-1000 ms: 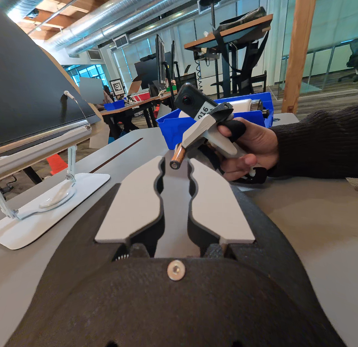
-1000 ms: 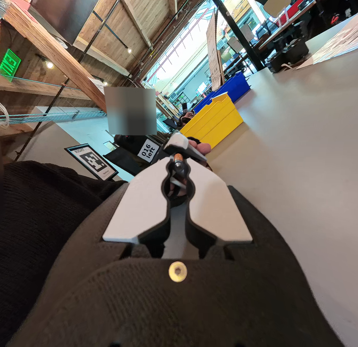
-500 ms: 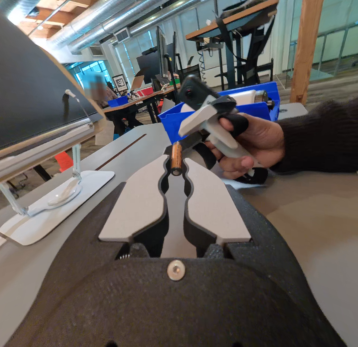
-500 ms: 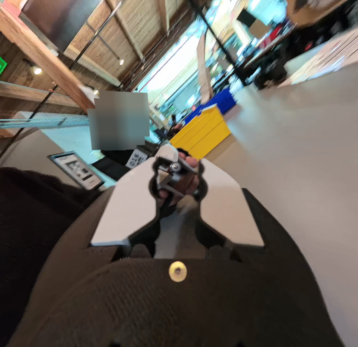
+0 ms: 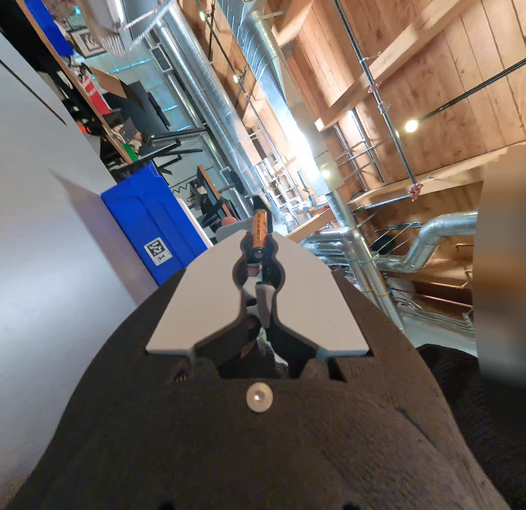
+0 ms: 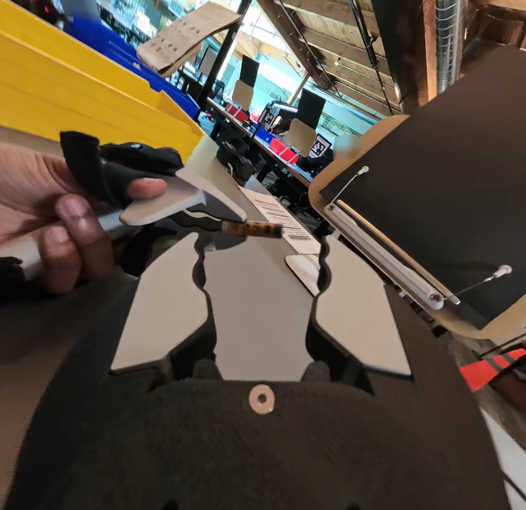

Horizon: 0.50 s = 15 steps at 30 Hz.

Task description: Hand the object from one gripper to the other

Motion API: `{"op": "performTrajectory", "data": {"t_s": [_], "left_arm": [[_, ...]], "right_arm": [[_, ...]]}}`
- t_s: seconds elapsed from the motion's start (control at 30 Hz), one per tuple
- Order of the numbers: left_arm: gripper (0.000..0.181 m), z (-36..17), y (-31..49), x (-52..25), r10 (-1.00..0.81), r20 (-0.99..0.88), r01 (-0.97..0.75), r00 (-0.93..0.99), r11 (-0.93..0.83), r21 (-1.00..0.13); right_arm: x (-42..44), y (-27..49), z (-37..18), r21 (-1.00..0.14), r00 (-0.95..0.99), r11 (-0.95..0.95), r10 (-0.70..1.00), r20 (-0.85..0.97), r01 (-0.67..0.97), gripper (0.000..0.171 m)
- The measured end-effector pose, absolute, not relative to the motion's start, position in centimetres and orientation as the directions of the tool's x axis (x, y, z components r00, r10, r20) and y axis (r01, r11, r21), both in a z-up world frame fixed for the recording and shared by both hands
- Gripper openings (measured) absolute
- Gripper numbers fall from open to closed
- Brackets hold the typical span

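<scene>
Since the frame a second ago, the battery [image 5: 258, 234] has passed out of the right gripper [image 6: 260, 241] and into the left gripper [image 5: 258, 250]. Both wrist views have also swung, and the left one now tilts up toward the wooden ceiling [image 5: 398, 69] and its silver ducts [image 5: 256, 55].

Left wrist view: the left claw is pressed in on the copper-and-black battery, pinching it at its lower, black end in the notch near the fingertips. The copper part stands out beyond the tips, tilted slightly right. A grey part shows just behind the battery, but what it is cannot be determined. A blue bin [image 5: 150, 217] with a square marker on its side stands on the grey table [image 5: 42, 240] to the left.

Right wrist view: the right claw is spread wide with nothing between its fingers. The left gripper [image 6: 227, 223] enters from the left, gripped by a hand [image 6: 57, 211]. The battery [image 6: 252, 229] projects sideways from its tips and is blurred. It sits just above the gap between the right fingertips, clear of both. Stacked yellow bins [image 6: 71, 97] lie behind the hand. A black board [image 6: 427, 183] on a white stand occupies the right side. A white sheet [image 6: 284, 220] lies on the table beyond the fingers.
</scene>
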<state>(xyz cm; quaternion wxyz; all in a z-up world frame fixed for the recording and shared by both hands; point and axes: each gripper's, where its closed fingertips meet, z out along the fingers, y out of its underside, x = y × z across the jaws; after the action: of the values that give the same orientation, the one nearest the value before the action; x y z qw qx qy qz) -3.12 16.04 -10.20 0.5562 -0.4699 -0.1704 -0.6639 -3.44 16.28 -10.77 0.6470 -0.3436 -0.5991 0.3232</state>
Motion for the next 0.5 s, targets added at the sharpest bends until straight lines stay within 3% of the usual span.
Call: {"op": "performTrajectory", "data": {"t_s": [0.2, 0.37, 0.5], "left_arm": [[0.011, -10.32, 15.84, -3.02, -0.576, 0.814, 0.93, -0.077, -0.336, -0.149], [0.011, -10.29, 15.78, -2.87, -0.578, 0.81, 0.929, -0.097, -0.344, -0.134], [0.011, -10.51, 15.82, -2.72, -0.572, 0.812, 0.928, -0.118, -0.354, -0.115]], "right_arm": [[-3.86, 16.24, -11.19, -0.821, 0.108, 0.569, 0.814, 0.57, 0.044, 0.073], [-4.01, 15.61, -11.35, -0.807, 0.096, 0.588, 0.802, 0.59, 0.048, 0.064], [-4.0, 15.53, -11.38, -0.766, 0.111, 0.64, 0.758, 0.642, 0.062, 0.046]]}}
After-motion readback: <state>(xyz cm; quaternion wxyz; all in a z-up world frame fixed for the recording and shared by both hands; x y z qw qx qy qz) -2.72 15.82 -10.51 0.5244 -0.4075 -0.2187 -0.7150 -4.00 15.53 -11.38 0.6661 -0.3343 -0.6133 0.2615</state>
